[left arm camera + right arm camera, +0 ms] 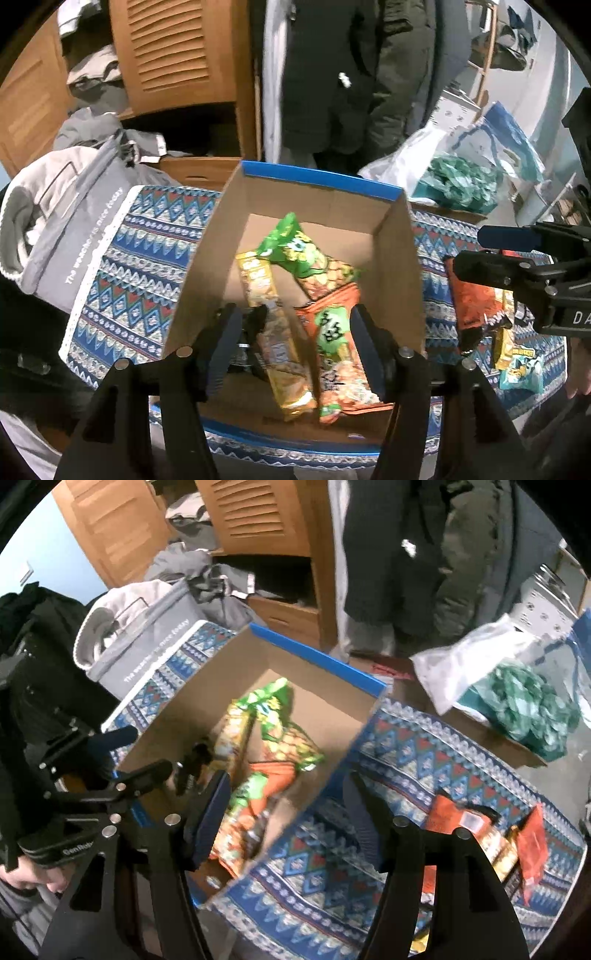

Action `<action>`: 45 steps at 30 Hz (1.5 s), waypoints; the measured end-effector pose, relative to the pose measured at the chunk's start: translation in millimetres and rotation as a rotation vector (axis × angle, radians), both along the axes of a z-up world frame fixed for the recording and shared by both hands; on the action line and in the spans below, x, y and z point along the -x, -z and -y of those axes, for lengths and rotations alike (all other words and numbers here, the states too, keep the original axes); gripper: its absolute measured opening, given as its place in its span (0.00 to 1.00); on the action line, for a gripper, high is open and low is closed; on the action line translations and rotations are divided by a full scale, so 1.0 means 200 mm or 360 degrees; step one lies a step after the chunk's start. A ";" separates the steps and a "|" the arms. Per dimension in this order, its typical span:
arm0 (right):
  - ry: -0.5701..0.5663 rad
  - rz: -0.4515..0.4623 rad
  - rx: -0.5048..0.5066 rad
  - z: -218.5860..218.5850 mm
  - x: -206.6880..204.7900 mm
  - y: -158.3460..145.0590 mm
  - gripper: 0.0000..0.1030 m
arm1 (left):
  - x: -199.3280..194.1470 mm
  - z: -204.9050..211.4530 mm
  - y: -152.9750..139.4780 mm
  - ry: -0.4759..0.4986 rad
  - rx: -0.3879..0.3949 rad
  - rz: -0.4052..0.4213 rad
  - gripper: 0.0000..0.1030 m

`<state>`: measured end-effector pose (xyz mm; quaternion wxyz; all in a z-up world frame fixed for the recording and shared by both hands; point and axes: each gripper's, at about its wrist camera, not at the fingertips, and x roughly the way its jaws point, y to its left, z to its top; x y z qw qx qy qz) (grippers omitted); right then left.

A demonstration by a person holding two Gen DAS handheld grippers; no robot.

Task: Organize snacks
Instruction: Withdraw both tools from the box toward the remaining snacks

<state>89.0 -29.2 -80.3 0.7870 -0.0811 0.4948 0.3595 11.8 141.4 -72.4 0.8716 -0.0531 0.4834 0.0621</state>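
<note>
One patterned blue tablecloth [147, 258] covers the table. On it stands one open cardboard box [402, 266] with a blue rim, its long axis running away from the viewer.

Inside the box lie four snack packets. A green packet [291, 247] rests toward the far end, tilted, with its top corner pointing away. A pineapple-print packet [325, 278] lies beneath it, slanting toward the right wall. A yellow packet [273, 332] and an orange packet [336, 354] with a green label lie side by side, lengthwise along the box, their near ends close to the front wall.

Outside the box, on the cloth to its right, lies a loose cluster of more packets, among them an orange-red packet [458, 819], a red packet [532, 845] and a teal one [521, 376]; the exact count is unclear.

The left gripper [295, 339] hangs over the box with jaws about half open, holding nothing. The right gripper [284, 819] stands half open over the box's right wall, also holding nothing.
</note>
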 end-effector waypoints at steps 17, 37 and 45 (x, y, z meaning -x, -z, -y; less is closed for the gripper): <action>0.0223 -0.0032 0.0067 0.60 -0.02 0.10 0.63 | -0.07 0.39 -0.02 0.0246 0.0000 -0.0028 0.70; 0.0441 -0.0164 0.0155 1.23 0.05 0.40 0.67 | -0.09 0.85 0.14 0.0495 0.0021 -0.0166 0.70; 0.0439 -0.0261 0.0158 1.37 0.09 0.55 0.67 | -0.10 1.02 0.28 0.0562 -0.0010 -0.0244 0.70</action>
